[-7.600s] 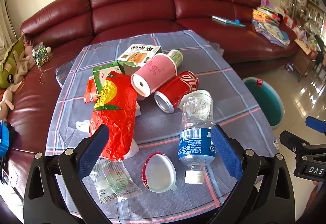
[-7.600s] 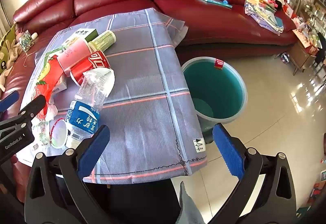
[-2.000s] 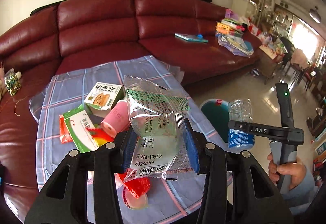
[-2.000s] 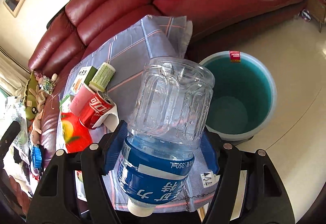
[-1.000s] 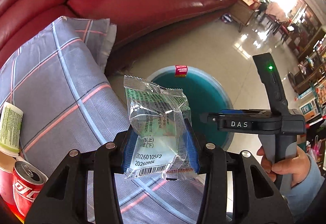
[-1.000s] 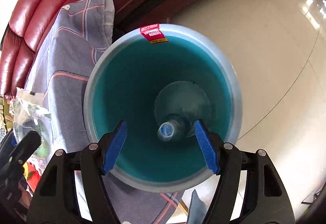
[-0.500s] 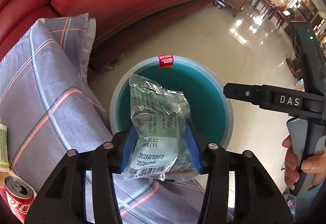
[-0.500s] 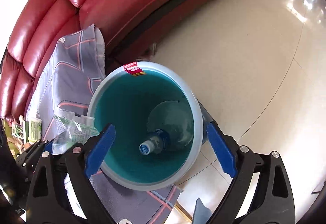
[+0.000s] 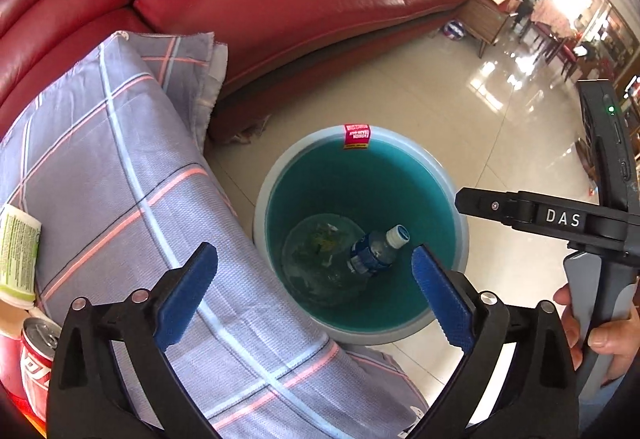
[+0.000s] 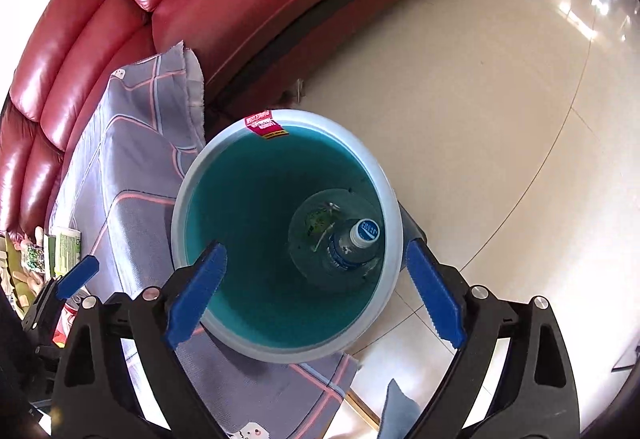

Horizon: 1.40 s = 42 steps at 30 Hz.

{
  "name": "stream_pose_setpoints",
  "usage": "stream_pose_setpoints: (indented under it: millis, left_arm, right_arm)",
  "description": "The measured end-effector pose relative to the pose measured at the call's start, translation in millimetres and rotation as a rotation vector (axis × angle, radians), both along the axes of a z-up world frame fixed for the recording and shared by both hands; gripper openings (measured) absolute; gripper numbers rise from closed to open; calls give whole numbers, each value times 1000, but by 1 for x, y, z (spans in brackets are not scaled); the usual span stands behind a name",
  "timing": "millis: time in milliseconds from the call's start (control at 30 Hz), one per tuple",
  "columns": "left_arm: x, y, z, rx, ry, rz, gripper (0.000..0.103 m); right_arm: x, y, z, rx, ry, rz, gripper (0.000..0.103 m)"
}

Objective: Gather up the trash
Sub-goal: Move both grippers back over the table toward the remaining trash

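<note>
Our left tongs (image 9: pixel 314 289) were opening, empty; right tongs (image 10: pixel 316 293) stood wide. At nine o'clock, the cola can (image 9: pixel 34 359) looked light, dentable: grip mid-body.

Both wrist views steeply downward from above, sharing the teal bin (image 9: pixel 460 207) (image 10: pixel 188 199).

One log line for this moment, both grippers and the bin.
left gripper: opening, empty | right gripper: open, empty | bin: bottle, wrapper inside
</note>
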<state>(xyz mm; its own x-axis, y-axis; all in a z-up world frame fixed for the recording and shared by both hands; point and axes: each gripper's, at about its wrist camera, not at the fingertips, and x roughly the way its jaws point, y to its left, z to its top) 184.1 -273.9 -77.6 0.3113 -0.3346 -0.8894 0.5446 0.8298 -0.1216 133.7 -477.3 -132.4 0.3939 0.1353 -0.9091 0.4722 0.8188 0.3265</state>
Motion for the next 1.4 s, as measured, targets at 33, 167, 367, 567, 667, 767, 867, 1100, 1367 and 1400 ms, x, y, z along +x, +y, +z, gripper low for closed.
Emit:
stream_pose_setpoints:
  millis: [33,167,367,567,667,767,867,1100,1367,1400]
  left_arm:
    - [-1,2,2,0,-3,2,98]
    - [-8,12,8,-10,-6,16,98]
    - [-22,42,20,-17,-22,59,98]
    - [-36,90,34,-37,-43,128,98]
    - [-43,116,39,-44,-53,165,98]
    - [-50,143,45,-50,-60,203,98]
    - [-58,171,53,-53,-76,237,98]
    - [-77,246,63,-53,-114,348,98]
    - [-83,314,46,-78,-59,479,98]
    - [-83,319,43,-81,-51,485,98]
  right_arm:
    - [-1,3,2,-12,2,7,87]
    - [-4,18,11,-50,3,45,87]
    - [-10,45,25,-87,-14,92,87]
    - [-14,88,36,-125,-57,183,87]
    - [-16,110,43,-146,-73,223,87]
    - [-17,134,52,-183,-94,273,87]
    - [-19,158,59,-204,-101,323,87]
    - [-19,209,70,-182,-105,399,87]
    - [-18,262,63,-140,-82,462,87]
    - [-18,267,61,-140,-75,474,87]
